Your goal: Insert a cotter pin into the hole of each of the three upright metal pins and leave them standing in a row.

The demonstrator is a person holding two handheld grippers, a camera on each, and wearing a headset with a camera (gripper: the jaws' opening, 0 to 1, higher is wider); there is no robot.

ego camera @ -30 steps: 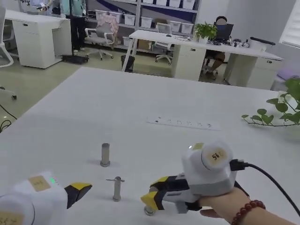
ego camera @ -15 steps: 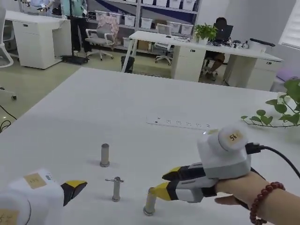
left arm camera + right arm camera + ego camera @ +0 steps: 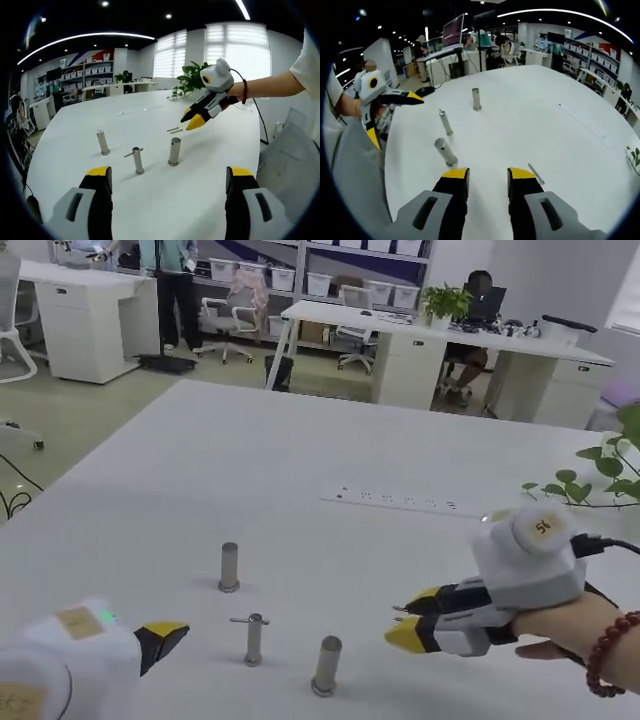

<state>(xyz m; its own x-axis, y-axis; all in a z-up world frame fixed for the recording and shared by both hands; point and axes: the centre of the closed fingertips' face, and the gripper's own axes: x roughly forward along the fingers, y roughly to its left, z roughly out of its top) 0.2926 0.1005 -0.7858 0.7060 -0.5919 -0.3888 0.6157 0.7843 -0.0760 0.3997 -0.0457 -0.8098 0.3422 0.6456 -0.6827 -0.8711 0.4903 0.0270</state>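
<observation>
Pin (image 3: 325, 665) stands upright near right gripper (image 3: 408, 622), not touching it.

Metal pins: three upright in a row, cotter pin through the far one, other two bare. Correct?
Not the far one. The cotter pin goes through the middle pin. The far pin and the near pin are the two that are bare. The head view shows this, and the left gripper view agrees. The rest stands: three upright in a row.
</observation>
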